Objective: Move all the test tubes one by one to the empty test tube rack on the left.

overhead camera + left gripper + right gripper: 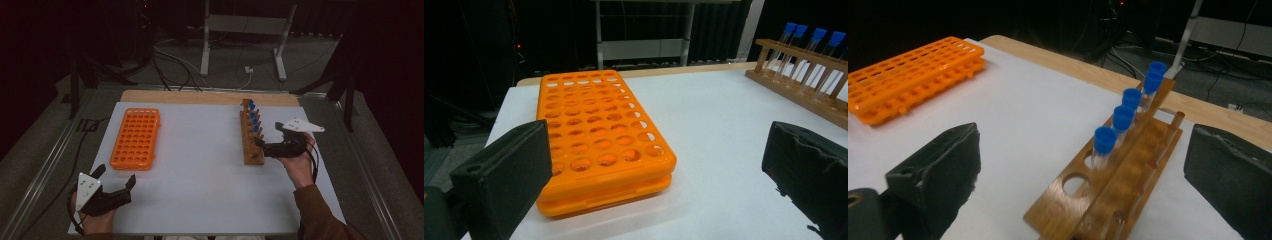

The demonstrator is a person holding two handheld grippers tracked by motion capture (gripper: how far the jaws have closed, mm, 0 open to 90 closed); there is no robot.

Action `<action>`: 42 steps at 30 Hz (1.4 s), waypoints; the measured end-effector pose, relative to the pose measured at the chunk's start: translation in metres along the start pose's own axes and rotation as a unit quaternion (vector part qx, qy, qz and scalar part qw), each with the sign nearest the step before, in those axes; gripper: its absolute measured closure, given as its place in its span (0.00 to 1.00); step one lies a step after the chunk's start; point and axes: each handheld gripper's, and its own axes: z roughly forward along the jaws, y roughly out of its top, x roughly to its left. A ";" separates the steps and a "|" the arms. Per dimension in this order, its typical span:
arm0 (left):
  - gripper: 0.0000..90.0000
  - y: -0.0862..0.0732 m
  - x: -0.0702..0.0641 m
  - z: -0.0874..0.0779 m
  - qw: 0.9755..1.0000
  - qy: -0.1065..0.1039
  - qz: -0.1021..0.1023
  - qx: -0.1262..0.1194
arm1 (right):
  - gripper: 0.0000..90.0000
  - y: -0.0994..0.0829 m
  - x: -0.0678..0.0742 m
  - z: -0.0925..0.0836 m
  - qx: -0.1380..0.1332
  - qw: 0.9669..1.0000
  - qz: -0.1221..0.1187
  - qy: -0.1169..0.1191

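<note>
A: While your right gripper [264,136] is hovering agape at the wooden rack [251,134] by the tabletop's right edge, you're lining up on the nearest blue-capped tube [1105,141].

B: And the left gripper [116,176]?

A: It's waiting open and empty near the front-left corner, facing the orange rack [596,135]. Next you're needing to straddle that cap squarely. I'm reading no labels anywhere.

Orange tube rack [135,138], brown wooden rack [250,136] — blue-capped clear tubes [1123,118], white table cover [200,165], black jaws.
</note>
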 end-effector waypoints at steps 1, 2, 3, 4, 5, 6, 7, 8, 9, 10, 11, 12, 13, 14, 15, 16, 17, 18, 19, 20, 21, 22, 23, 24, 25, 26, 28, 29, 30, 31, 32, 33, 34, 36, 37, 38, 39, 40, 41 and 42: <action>0.01 0.000 0.000 0.000 1.000 -0.001 0.000 0.000 | 0.04 0.001 -0.002 0.004 0.003 1.000 0.004 -0.004; 0.01 0.000 0.000 0.000 1.000 -0.001 0.001 0.000 | 0.04 0.001 -0.002 0.004 0.003 1.000 0.004 -0.004; 0.01 0.000 0.000 0.000 1.000 -0.002 0.001 0.000 | 0.06 0.000 -0.005 0.010 0.005 1.000 0.010 -0.003; 0.01 0.000 0.000 0.000 1.000 -0.002 0.000 0.001 | 0.06 0.000 -0.005 0.010 0.005 1.000 0.010 -0.003; 0.01 0.000 0.000 0.001 1.000 -0.002 0.000 0.001 | 0.07 0.000 -0.006 0.012 0.006 1.000 0.012 -0.003; 0.01 0.000 0.000 0.001 1.000 -0.002 -0.001 0.001 | 0.08 -0.001 -0.007 0.015 0.008 1.000 0.016 -0.003; 0.01 0.000 0.000 0.001 1.000 -0.002 -0.001 0.001 | 0.13 -0.003 -0.011 0.021 0.014 1.000 0.027 0.000; 0.01 -0.001 0.000 0.001 1.000 -0.002 -0.001 0.002 | 0.13 -0.003 -0.011 0.021 0.014 1.000 0.027 0.000; 0.01 -0.001 0.000 0.001 1.000 -0.002 -0.001 0.003 | 0.19 -0.006 -0.014 0.027 0.021 0.999 0.037 -0.004; 0.01 -0.001 0.000 0.001 1.000 -0.002 -0.001 0.003 | 0.19 -0.006 -0.014 0.027 0.021 0.999 0.037 -0.004; 0.01 -0.001 0.000 0.002 1.000 -0.002 0.000 0.004 | 0.30 -0.008 -0.016 0.033 0.027 0.999 0.042 -0.012; 0.01 -0.001 0.000 0.002 1.000 -0.003 0.001 0.004 | 0.30 -0.008 -0.016 0.033 0.027 0.999 0.042 -0.012; 0.01 -0.001 0.000 0.002 1.000 -0.003 0.001 0.004 | 0.37 -0.009 -0.017 0.035 0.030 0.998 0.044 -0.015; 0.01 -0.001 0.000 0.002 1.000 -0.003 0.001 0.004 | 0.43 -0.010 -0.016 0.037 0.032 0.998 0.045 -0.020; 0.01 -0.001 0.000 0.002 1.000 -0.003 0.000 0.004 | 0.51 -0.012 -0.016 0.043 0.040 0.998 0.041 -0.018; 0.01 -0.001 0.000 0.002 1.000 -0.003 0.000 0.005 | 0.51 -0.012 -0.016 0.043 0.040 0.998 0.041 -0.018; 0.01 -0.001 0.000 0.002 1.000 -0.003 0.000 0.004 | 0.54 -0.012 -0.016 0.045 0.041 0.998 0.038 -0.018; 0.01 -0.001 0.000 0.002 1.000 -0.004 0.000 0.004 | 0.58 -0.013 -0.015 0.047 0.044 0.998 0.036 -0.020; 0.01 -0.001 0.000 0.002 1.000 -0.004 0.000 0.004 | 0.60 -0.013 -0.015 0.049 0.046 0.998 0.035 -0.021; 0.01 -0.001 0.000 0.002 1.000 -0.004 0.001 0.005 | 0.63 -0.014 -0.014 0.052 0.050 0.998 0.036 -0.021; 0.01 -0.001 0.000 0.002 1.000 -0.004 0.001 0.004 | 0.65 -0.015 -0.014 0.054 0.051 0.998 0.035 -0.022; 0.01 -0.001 0.000 0.002 1.000 -0.004 0.002 0.004 | 0.68 -0.015 -0.014 0.055 0.051 0.998 0.035 -0.024; 0.01 -0.001 0.000 0.002 1.000 -0.004 0.002 0.004 | 0.71 -0.015 -0.014 0.057 0.053 0.998 0.035 -0.023; 0.01 -0.001 0.000 0.002 1.000 -0.004 0.002 0.004 | 0.72 -0.016 -0.013 0.059 0.054 0.998 0.034 -0.023; 0.01 -0.001 0.000 0.002 1.000 -0.004 0.002 0.005 | 0.77 -0.016 -0.011 0.061 0.058 0.998 0.029 -0.028; 0.01 -0.001 0.000 0.002 1.000 -0.004 0.002 0.005 | 0.77 -0.016 -0.011 0.061 0.058 0.998 0.029 -0.028; 0.01 -0.001 0.000 0.002 1.000 -0.004 0.002 0.004 | 0.78 -0.017 -0.011 0.064 0.063 0.997 0.026 -0.031; 0.01 -0.001 0.000 0.002 1.000 -0.004 0.002 0.005 | 0.80 -0.017 -0.010 0.065 0.065 0.997 0.026 -0.033; 0.01 -0.001 0.000 0.002 1.000 -0.004 0.002 0.005 | 0.80 -0.018 -0.010 0.066 0.068 0.997 0.023 -0.037; 0.01 -0.001 -0.001 0.002 1.000 -0.003 0.003 0.005 | 0.80 -0.018 -0.010 0.066 0.068 0.997 0.023 -0.037; 0.01 -0.001 -0.001 0.002 1.000 -0.003 0.003 0.005 | 0.82 -0.019 -0.010 0.067 0.069 0.997 0.022 -0.039; 0.01 -0.001 -0.001 0.002 1.000 -0.004 0.003 0.006 | 0.83 -0.020 -0.010 0.068 0.070 0.996 0.019 -0.042; 0.01 -0.001 -0.001 0.003 1.000 -0.004 0.004 0.006 | 0.83 -0.020 -0.010 0.068 0.070 0.996 0.019 -0.042; 0.01 -0.001 -0.001 0.003 1.000 -0.004 0.005 0.007 | 0.84 -0.020 -0.010 0.069 0.070 0.996 0.016 -0.046; 0.01 -0.001 -0.002 0.003 1.000 -0.004 0.008 0.009 | 0.84 -0.019 -0.010 0.069 0.071 0.996 0.017 -0.046; 0.01 -0.001 -0.003 0.003 1.000 -0.002 0.012 0.010 | 0.84 -0.019 -0.010 0.069 0.071 0.996 0.017 -0.046; 0.01 -0.001 -0.004 0.004 1.000 -0.001 0.020 0.013 | 0.84 -0.019 -0.010 0.069 0.072 0.996 0.020 -0.048; 0.01 -0.001 -0.005 0.005 1.000 0.000 0.025 0.017 | 0.84 -0.019 -0.010 0.069 0.072 0.996 0.020 -0.048; 0.01 -0.001 -0.007 0.007 0.999 0.000 0.029 0.022 | 0.84 -0.019 -0.011 0.069 0.072 0.996 0.020 -0.048; 0.01 -0.002 -0.008 0.008 0.999 -0.002 0.030 0.025 | 0.85 -0.019 -0.011 0.069 0.072 0.996 0.020 -0.048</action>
